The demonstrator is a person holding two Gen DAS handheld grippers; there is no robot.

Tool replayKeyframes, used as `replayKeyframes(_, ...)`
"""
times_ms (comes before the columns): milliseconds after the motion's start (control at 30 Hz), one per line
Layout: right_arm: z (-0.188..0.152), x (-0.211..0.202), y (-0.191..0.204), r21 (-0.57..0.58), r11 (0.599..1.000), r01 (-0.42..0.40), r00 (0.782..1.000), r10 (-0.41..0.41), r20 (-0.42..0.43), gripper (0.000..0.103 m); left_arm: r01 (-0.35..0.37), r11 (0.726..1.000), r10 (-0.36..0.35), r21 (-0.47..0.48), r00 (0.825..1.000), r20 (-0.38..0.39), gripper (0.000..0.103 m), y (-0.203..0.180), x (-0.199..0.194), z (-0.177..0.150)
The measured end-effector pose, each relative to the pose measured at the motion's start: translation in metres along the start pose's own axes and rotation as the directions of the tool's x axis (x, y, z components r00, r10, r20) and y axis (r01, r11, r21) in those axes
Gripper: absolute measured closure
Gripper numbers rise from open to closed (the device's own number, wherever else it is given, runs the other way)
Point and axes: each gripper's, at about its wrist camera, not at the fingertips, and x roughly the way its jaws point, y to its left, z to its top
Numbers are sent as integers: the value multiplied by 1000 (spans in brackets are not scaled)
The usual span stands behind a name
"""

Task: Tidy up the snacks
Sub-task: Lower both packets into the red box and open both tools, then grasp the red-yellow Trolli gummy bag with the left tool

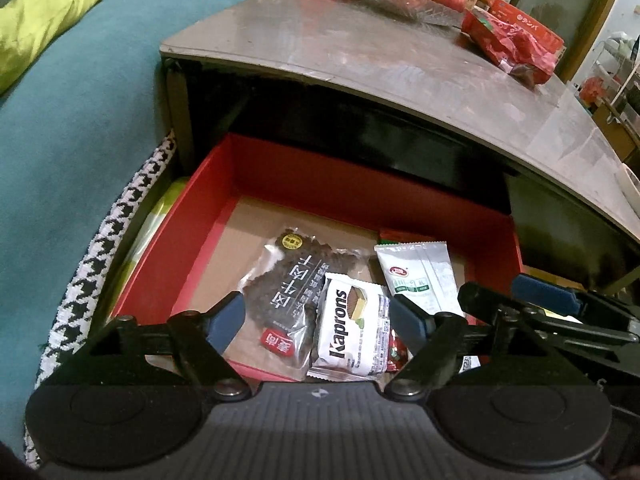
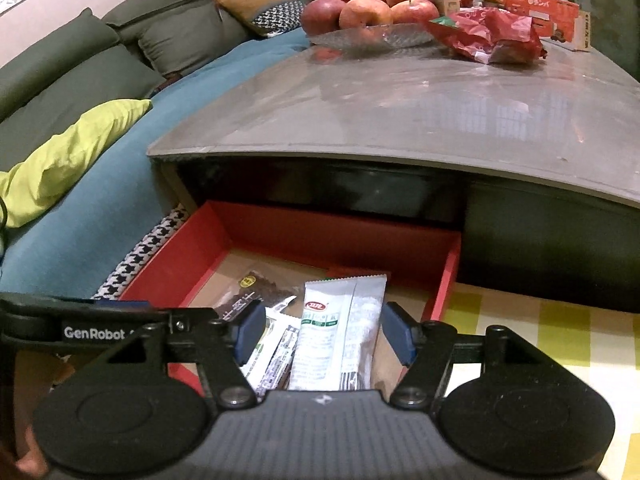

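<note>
A red open box point(image 1: 172, 248) stands on the floor in front of a grey table. It holds a dark snack packet point(image 1: 288, 292), a white Kaprons packet point(image 1: 352, 332) and a white-green packet point(image 1: 424, 276). My left gripper point(image 1: 316, 320) is open above the Kaprons packet and holds nothing. My right gripper point(image 2: 322, 334) is open over the box point(image 2: 444, 284), with the white-green packet point(image 2: 340, 328) lying between its fingers below. The right gripper also shows at the right of the left wrist view point(image 1: 560, 312).
The grey table point(image 2: 420, 112) carries a glass dish of apples point(image 2: 368, 16), a red snack bag point(image 2: 488, 36) and orange boxes point(image 2: 540, 8). A teal sofa point(image 2: 100, 208) with a lime pillow point(image 2: 68, 152) lies left. A yellow checked cloth point(image 2: 540, 336) lies right.
</note>
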Motion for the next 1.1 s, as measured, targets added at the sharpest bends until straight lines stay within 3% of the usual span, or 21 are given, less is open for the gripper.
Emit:
replayKeyframes(567,-6,-8,4,2,1000,-12,1000,12,-5,28,-43,999,43,32,999,9,19,-3,-13,-8)
replayKeyframes(833,-10,-18,21,-29,998,-56,998,56,-4,27,-43,999,44,23,997,-61,15,22,-27,-31)
replayKeyframes(967,-15,-25,35,-62,995,-83,997,82,-11,27,-71,997,68,-28,993,-92,15,46,-40,-45)
replayKeyframes(1100,-23,-32,48,-94,990,-104,995,102,-24,27,-56,994,43,-89,989,-145,15,67,-50,-62)
